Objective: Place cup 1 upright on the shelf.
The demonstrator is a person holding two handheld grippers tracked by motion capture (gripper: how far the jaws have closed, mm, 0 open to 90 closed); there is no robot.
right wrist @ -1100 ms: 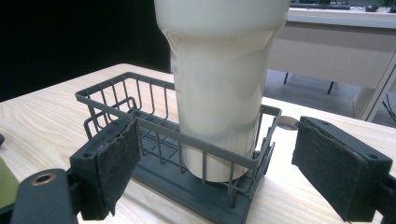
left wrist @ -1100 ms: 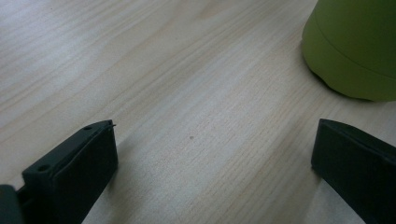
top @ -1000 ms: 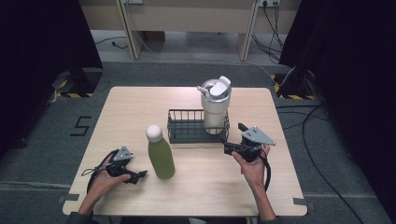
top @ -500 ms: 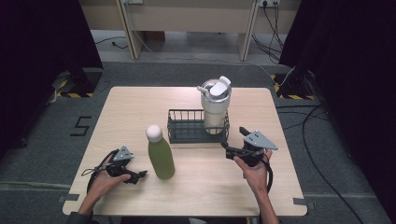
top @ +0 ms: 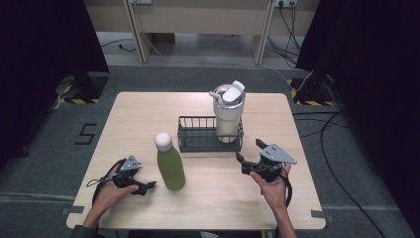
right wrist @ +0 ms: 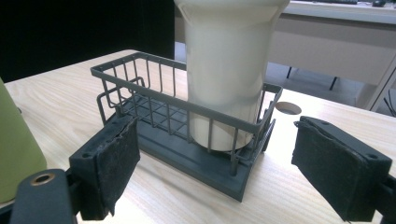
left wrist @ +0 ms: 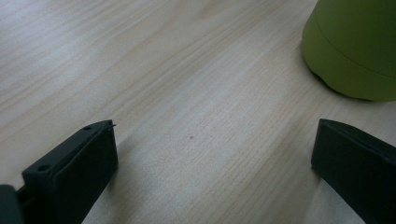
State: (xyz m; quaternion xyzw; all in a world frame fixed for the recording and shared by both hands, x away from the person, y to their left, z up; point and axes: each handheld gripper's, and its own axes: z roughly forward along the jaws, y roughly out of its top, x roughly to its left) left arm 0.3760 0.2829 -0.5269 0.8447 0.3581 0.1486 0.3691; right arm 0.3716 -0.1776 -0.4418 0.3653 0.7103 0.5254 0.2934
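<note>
Green bottle (top: pixel 170 164): upright, white cap, standing on the table (top: pixel 148 114) near its front edge, in front of the rack's left end and apart from it. No label or writing readable on it.

Left gripper (top: pixel 140 187): mine, low on the table just left of the bottle, jaws spread wide and holding nothing. In the left gripper view the bottle's base (left wrist: pixel 355 46) sits ahead and toward one jaw, not between the two.

Right gripper (top: pixel 242 161): mine, raised a little above the table at the rack's right front corner, jaws wide, holding nothing.

Rack (top: pixel 200 136): dark wire basket, mid-table. In the right gripper view its near corner (right wrist: pixel 243 140) lies straight ahead between the jaws.

Tumbler (top: pixel 228 113): cream, lidded, upright in the rack's right end, leaving the left end free. No brand legible.

Risks, as I judge them: the bottle is tall and narrow, so a low or off-centre pinch from my left jaws could tip it; one jaw could nudge the base before the other arrives, as the bottle is off to the side. My right jaws could catch the wire and drag the rack, rocking the tumbler.

Writing: a "5" (top: pixel 87 134) marked on the floor left of the table.
</note>
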